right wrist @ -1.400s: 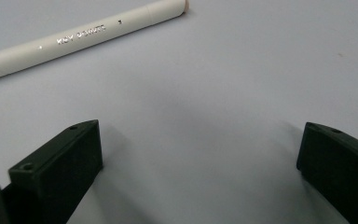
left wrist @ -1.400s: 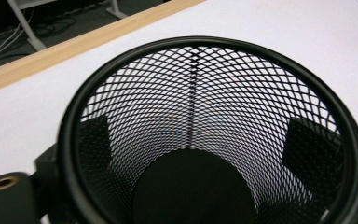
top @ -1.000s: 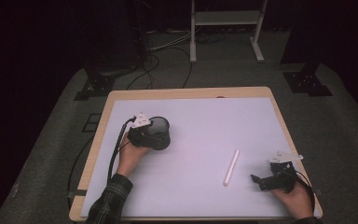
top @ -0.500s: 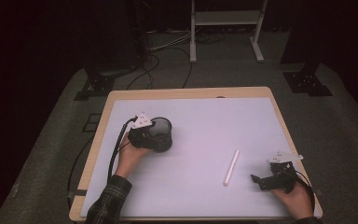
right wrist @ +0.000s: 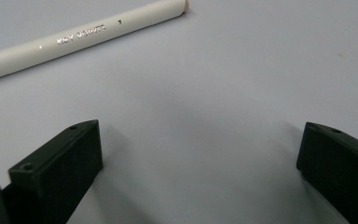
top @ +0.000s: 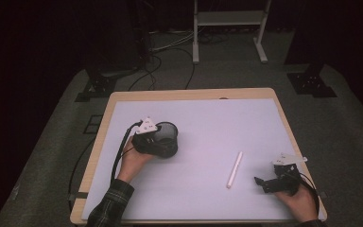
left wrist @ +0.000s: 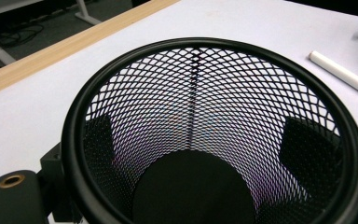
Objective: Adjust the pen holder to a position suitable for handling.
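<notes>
A black mesh pen cup [top: 166, 137] stands on the white table top [top: 217, 127] at the left. My left gripper [top: 162, 141] is shut on it, one jaw on each side of its wall. In the left gripper view the cup [left wrist: 205, 116] is empty and both jaws show through the mesh. A white pen [top: 234, 169] lies flat right of centre, and its far end shows as a white pen [left wrist: 342, 73] in that same view. My right gripper [top: 261, 182] rests low at the front right, open, its jaws pointing left toward the pen. The pen [right wrist: 79, 36] lies just beyond the wide-apart jaws of the right gripper [right wrist: 200, 154].
A wooden rim [top: 189, 94] borders the table top. Beyond the far edge are cables [top: 165, 52] on the floor and a white stand [top: 227, 28]. A dark stand base [top: 312, 82] sits at the back right.
My left gripper and the mesh cup have drifted slightly toward the near side and right. The right gripper and the pen have stayed put.
</notes>
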